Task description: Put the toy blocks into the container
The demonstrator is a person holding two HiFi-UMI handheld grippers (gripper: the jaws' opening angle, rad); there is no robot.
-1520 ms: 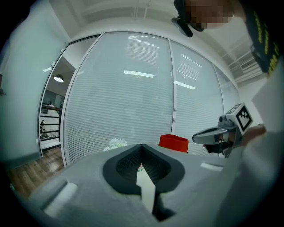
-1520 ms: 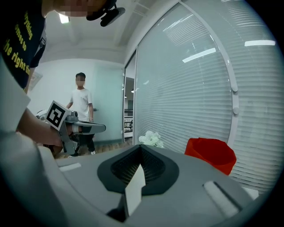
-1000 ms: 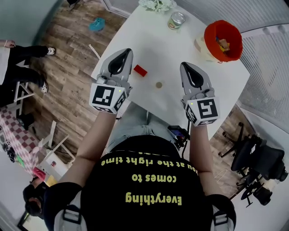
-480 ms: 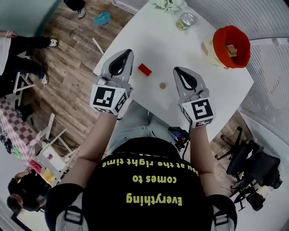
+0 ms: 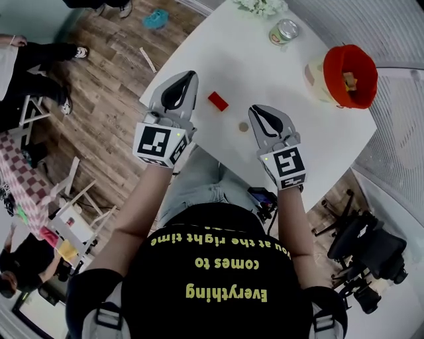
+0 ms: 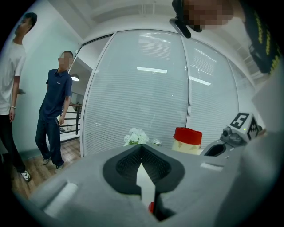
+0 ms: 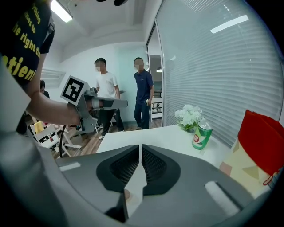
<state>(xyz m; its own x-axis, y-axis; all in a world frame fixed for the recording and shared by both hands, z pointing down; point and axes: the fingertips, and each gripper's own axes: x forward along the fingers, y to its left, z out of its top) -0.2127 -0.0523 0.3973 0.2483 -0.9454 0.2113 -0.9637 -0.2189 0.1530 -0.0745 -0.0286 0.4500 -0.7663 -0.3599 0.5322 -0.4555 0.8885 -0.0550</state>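
A red block [image 5: 218, 100] and a small round wooden block [image 5: 244, 126] lie on the white table [image 5: 291, 112]. The red container [image 5: 350, 76] stands at the far right with blocks inside. My left gripper [image 5: 189, 75] hovers left of the red block, its jaws closed tip to tip, and that block [image 6: 152, 207] shows below them. My right gripper [image 5: 254, 109] hangs just right of the round block [image 7: 127, 193]. Its jaws have just been opening to a narrow slit [image 7: 140, 146] with nothing between them.
A green can [image 5: 285, 32] and white flowers [image 5: 262, 5] stand at the table's far edge. Beyond it, two people [image 7: 143, 91] stand on the wooden floor. Office chairs [image 5: 371, 248] are at the lower right. The table's near edge is under my grippers.
My right gripper has come down and to the left, closer to the round wooden block. The left gripper has barely shifted. Both blocks lie where they were.
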